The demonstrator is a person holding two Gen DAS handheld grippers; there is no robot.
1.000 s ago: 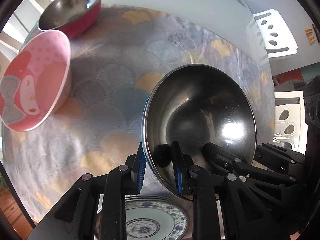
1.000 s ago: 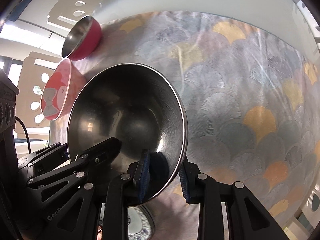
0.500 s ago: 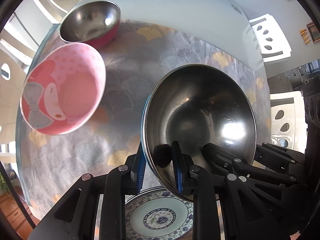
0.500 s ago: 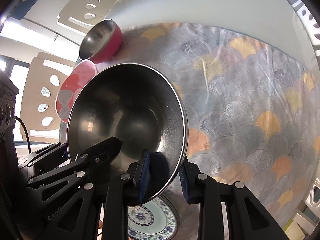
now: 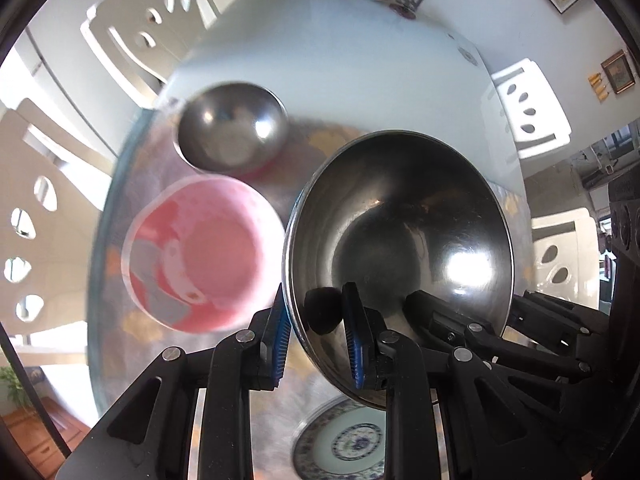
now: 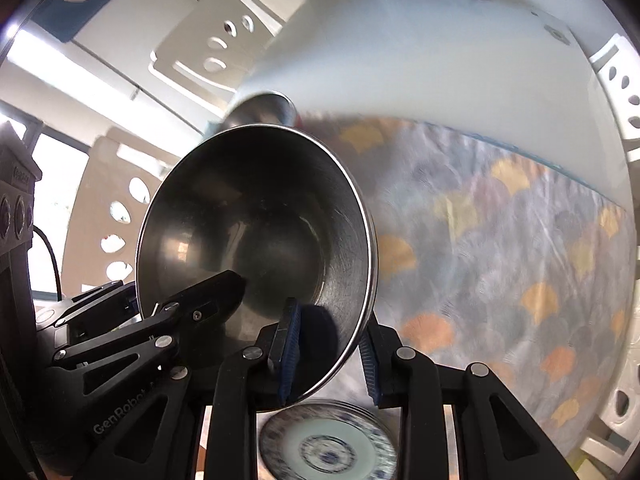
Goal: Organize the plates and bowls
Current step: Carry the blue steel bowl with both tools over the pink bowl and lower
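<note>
While the steel bowl (image 5: 400,248) hangs airborne, left view: left gripper (image 5: 316,344) fingers clamp its near-left rim, pink bowl (image 5: 196,252) far-left. Right view: right gripper (image 6: 330,356) pinches the near-right rim above the plate (image 6: 328,446); keep level, lower both together.

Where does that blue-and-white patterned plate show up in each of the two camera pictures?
Left wrist view: blue-and-white plate at bottom centre, below the large steel bowl.
Right wrist view: plate at bottom centre, between the gripper fingers.
Shared landmark: the steel bowl, gripped by both grippers.
</note>
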